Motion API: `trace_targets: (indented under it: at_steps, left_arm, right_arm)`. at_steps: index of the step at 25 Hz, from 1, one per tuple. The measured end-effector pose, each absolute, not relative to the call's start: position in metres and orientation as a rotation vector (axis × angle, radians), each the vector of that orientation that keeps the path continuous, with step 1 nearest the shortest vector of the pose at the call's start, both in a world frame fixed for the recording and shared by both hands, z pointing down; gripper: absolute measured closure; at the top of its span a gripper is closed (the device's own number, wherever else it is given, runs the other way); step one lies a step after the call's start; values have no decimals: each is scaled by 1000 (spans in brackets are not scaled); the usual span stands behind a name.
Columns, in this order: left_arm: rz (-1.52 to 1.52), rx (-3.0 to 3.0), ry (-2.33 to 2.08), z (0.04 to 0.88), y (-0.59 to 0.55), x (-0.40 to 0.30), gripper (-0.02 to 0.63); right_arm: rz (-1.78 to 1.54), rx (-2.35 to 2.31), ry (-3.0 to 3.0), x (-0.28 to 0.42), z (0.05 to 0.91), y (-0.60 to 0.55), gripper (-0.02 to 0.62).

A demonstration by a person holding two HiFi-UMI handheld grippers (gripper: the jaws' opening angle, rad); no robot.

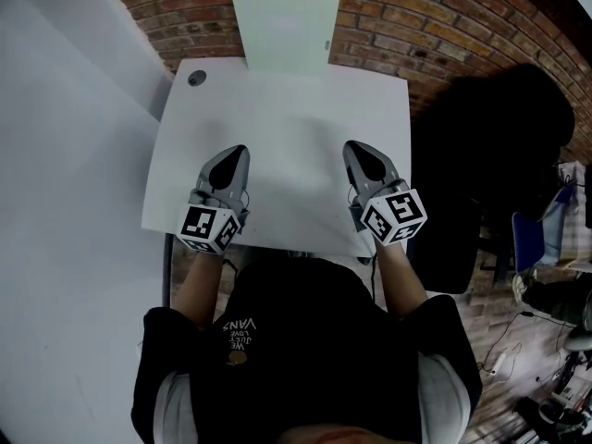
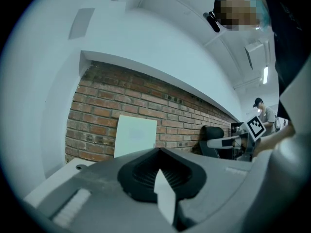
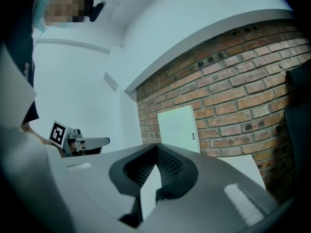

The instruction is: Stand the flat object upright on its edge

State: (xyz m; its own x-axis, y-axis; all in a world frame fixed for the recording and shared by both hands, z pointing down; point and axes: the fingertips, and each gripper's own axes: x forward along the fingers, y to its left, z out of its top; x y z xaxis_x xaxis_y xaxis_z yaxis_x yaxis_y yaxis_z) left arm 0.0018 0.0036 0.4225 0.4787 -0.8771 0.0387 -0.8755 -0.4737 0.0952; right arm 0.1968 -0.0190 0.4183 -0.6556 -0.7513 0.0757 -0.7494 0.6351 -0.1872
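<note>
Head view: your left gripper (image 1: 235, 158) and right gripper (image 1: 359, 153) sit closed, empty; jolt the tabletop (image 1: 287, 137) and its far-edge flat object (image 1: 282, 26) may topple.

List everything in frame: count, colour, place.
flat rectangular pale green panel: 1, pale green, upright against the brick wall at the table's far edge
white rectangular table: 1, white, centre, in front of the person
round grey cable hole: 1, grey, table's far left corner
red-brown brick wall: 1, red-brown, behind the table
black chair: 1, black, right of the table
left gripper: 1, grey with a black-and-white marker cube, over the table's near left, jaws shut, empty
right gripper: 1, same colours, over the table's near right, jaws shut, empty
person's black T-shirt: 1, black, bottom centre
</note>
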Motion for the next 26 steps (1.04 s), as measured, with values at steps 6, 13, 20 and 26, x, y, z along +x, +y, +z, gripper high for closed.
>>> trace_targets:
  at_steps: [6, 13, 20, 26]
  left_arm:
    - [-23, 2608, -1547, 429, 13, 4, 606]
    - [-13, 2604, -1533, 432, 20, 6, 606]
    - [-30, 2593, -1536, 431, 23, 3, 606]
    - [-38, 2569, -1549, 433, 25, -2, 606]
  right_arm:
    - [-325, -1287, 2846, 195, 426, -9, 595]
    - [-330, -1298, 2843, 197, 428, -4, 595]
    - [-329, -1296, 2844, 194, 425, -3, 595]
    - [-332, -1288, 2856, 189, 427, -2, 595]
